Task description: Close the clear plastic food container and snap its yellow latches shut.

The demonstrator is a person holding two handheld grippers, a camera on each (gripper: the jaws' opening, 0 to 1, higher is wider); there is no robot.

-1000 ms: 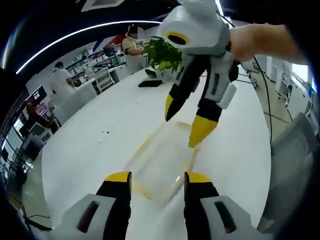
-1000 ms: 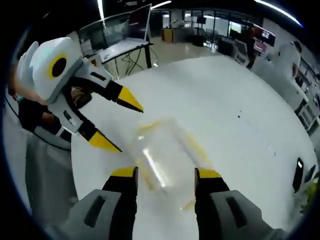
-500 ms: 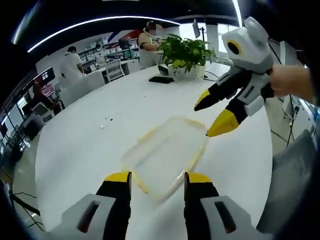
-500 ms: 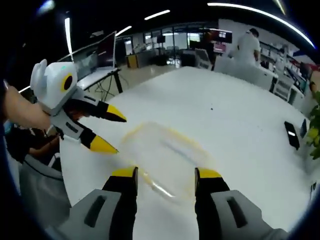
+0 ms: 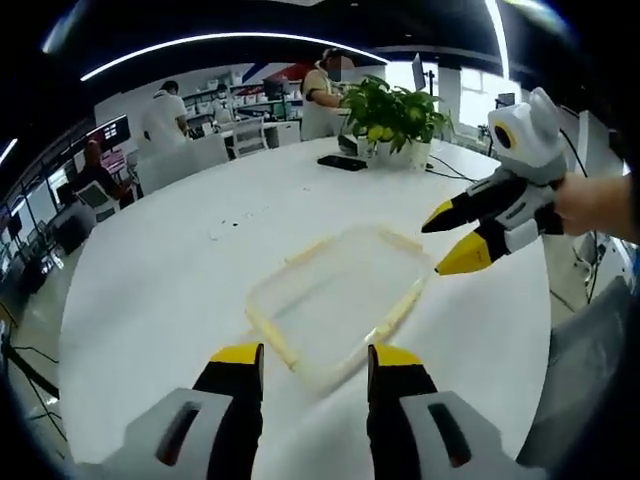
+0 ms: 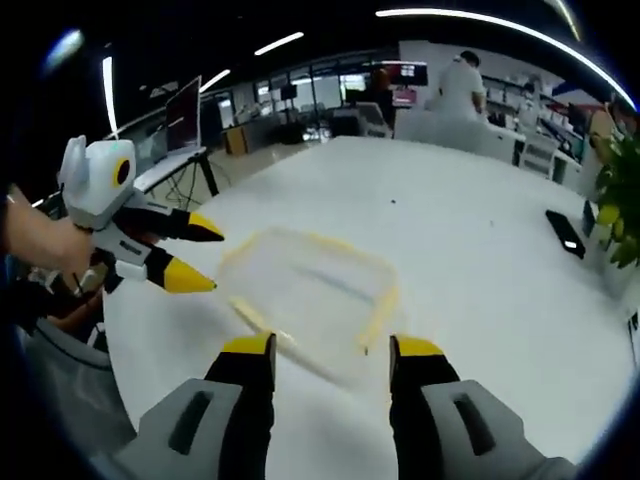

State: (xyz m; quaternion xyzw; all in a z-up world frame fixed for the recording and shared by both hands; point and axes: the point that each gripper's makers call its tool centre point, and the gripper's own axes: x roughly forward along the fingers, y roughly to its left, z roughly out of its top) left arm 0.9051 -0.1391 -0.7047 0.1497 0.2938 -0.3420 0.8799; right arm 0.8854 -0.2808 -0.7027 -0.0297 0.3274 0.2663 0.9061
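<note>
Two released hand-held grippers flank the container; plant behind.

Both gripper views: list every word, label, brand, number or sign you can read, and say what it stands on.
None can be read.
The clear container and its yellow latches carry no print.
Both tongs, left and right, show no lettering.
The wall screens in the left gripper view are too small and blurred to read.

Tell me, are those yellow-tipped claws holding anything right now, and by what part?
Nothing is held. The left gripper and the right gripper are both open, apart from the clear container, which lies on the white table.
</note>
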